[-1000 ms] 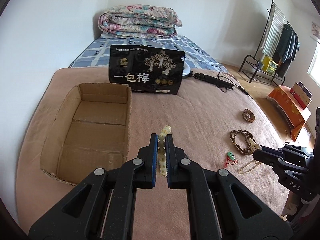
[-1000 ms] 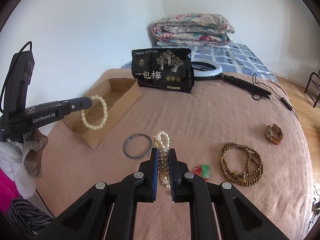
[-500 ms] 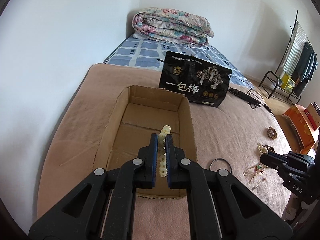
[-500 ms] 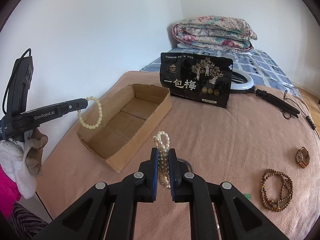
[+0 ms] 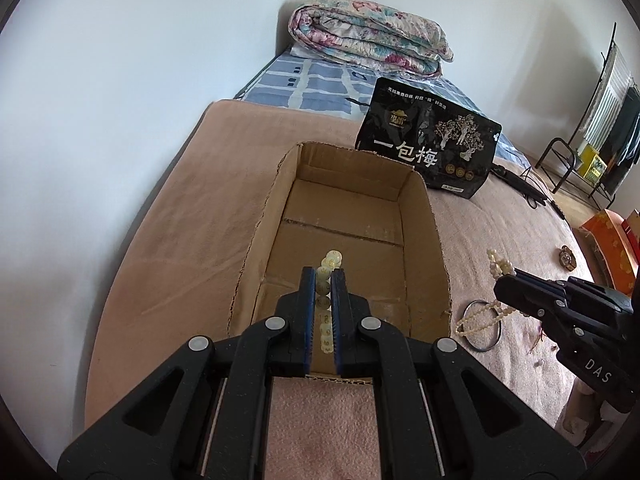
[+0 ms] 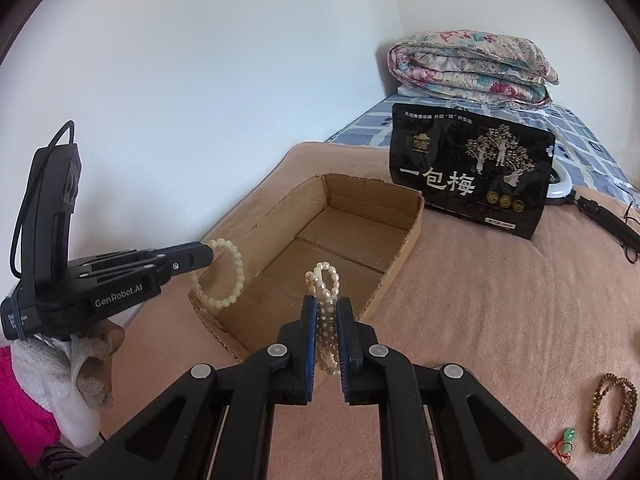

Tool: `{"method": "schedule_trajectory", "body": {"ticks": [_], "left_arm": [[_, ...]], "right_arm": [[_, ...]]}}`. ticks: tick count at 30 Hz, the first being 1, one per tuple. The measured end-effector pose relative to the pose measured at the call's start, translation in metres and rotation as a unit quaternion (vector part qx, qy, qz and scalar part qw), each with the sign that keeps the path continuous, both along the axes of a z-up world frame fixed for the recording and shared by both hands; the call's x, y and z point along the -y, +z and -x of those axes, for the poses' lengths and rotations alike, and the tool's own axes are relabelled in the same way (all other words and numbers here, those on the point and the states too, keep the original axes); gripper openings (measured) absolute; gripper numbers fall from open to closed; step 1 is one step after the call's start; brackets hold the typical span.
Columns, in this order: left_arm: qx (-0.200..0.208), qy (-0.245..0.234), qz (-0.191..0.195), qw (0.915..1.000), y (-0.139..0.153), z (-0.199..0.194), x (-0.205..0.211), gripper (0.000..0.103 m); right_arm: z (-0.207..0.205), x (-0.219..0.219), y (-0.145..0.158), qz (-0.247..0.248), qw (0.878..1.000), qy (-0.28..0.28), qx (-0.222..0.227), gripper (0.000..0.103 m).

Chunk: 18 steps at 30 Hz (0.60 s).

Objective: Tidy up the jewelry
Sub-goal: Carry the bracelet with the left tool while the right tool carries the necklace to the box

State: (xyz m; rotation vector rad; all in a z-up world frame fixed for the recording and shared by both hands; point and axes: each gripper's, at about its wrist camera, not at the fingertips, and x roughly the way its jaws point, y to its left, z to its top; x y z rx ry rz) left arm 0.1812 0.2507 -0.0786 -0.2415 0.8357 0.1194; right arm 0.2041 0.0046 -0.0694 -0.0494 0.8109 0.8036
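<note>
My left gripper [image 5: 322, 276] is shut on a pale yellow bead bracelet [image 5: 329, 266] and holds it over the near end of an open cardboard box [image 5: 424, 196]. In the right wrist view the bracelet [image 6: 222, 276] hangs from the left gripper [image 6: 206, 254] at the box's near left corner. My right gripper [image 6: 326, 306] is shut on a white pearl necklace [image 6: 326, 280] just before the box's [image 6: 404, 246] near right side. In the left wrist view the pearl necklace [image 5: 486, 314] dangles from the right gripper [image 5: 505, 280].
A dark bangle [image 5: 480, 326] lies on the pink blanket right of the box. A brown bead necklace [image 6: 614, 414], a green pendant [image 6: 568, 438] and a small watch [image 5: 567, 258] lie further right. A black snack bag [image 6: 472, 176] stands behind the box. A folded quilt [image 5: 368, 36] is at the back.
Both grippers have moved left towards the box with their jewelry. The left gripper now hangs the bracelet over the box's near end; the right gripper has come up to the box's side.
</note>
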Motion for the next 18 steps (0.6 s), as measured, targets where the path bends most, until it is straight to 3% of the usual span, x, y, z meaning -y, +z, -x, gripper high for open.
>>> {"method": "schedule_trajectory", "body": {"ticks": [12,18], "left_arm": [[-0.011,0.011,0.008,0.9998,-0.010,-0.004,-0.011,0.005],[-0.012,0.013,0.010,0.9998,-0.010,-0.005,-0.012,0.005]], "right_arm": [[-0.012,-0.033,-0.016,-0.021,1.000,0.004,-0.020,0.007],[-0.016,-0.030,-0.009,-0.041,0.999,-0.008,-0.024,0.007]]}}
